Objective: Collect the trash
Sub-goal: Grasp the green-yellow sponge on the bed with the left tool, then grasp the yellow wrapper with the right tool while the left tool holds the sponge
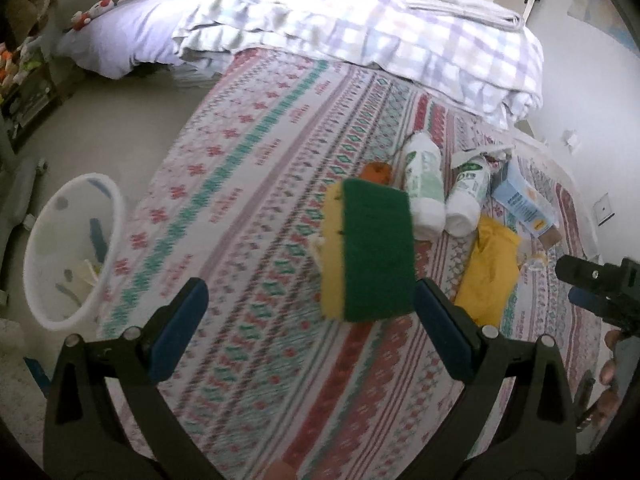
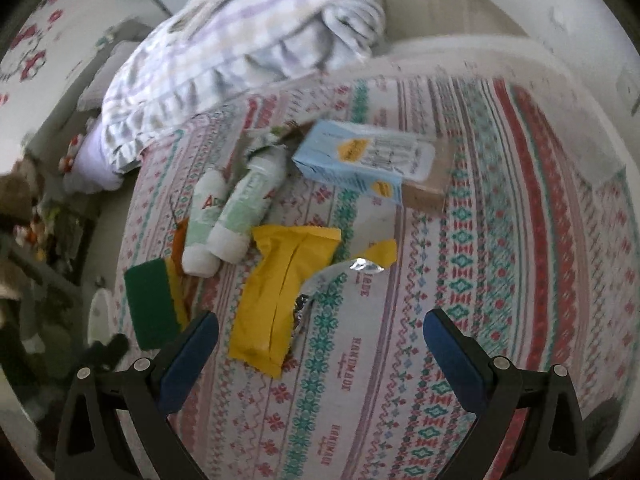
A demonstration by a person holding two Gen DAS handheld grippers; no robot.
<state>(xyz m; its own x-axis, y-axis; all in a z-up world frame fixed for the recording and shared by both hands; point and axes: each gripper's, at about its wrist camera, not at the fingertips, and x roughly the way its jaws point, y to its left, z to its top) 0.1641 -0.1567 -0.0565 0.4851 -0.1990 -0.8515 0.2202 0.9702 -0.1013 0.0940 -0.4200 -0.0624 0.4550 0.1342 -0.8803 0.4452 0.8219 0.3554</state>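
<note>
Several items left: most of the trash lies clustered on the bed (image 2: 460, 360), none of it gripped.
Bin: white bin (image 1: 72, 252) stands on the floor just beside the bed's left edge; a few bits show inside, blurred, so some collecting appears done, though I cannot tell what they are.
Sponge: green-and-yellow sponge (image 1: 370, 254) sits nearest the left claw, at the bin-side end of the cluster; likely the next pick.
Bottles: two white bottles (image 2: 224, 216) lie side by side, touching, just beyond the sponge.
Wrapper: yellow wrapper (image 2: 276, 300) lies flat between the bottles and the right claw, with a scrap of foil (image 2: 364, 266) at its far corner.
Box: pale blue box (image 2: 360, 160) rests farthest back, near the folded checked quilt (image 1: 400, 32).
Orange scrap: small orange piece (image 1: 376, 174) beside the bottles, partly hidden.
Left claw: left claw (image 1: 308, 324) spread wide, holding nothing, poised just short of the sponge.
Right claw: right claw (image 2: 320, 352) spread wide, empty, over bare bedspread beside the wrapper.
Open room: broad bare bedspread between cluster and bin edge gives a free path; quilt heap blocks the far side.
Edges: the bed drops away close to the bin, so a carry only has to clear the mattress edge.
</note>
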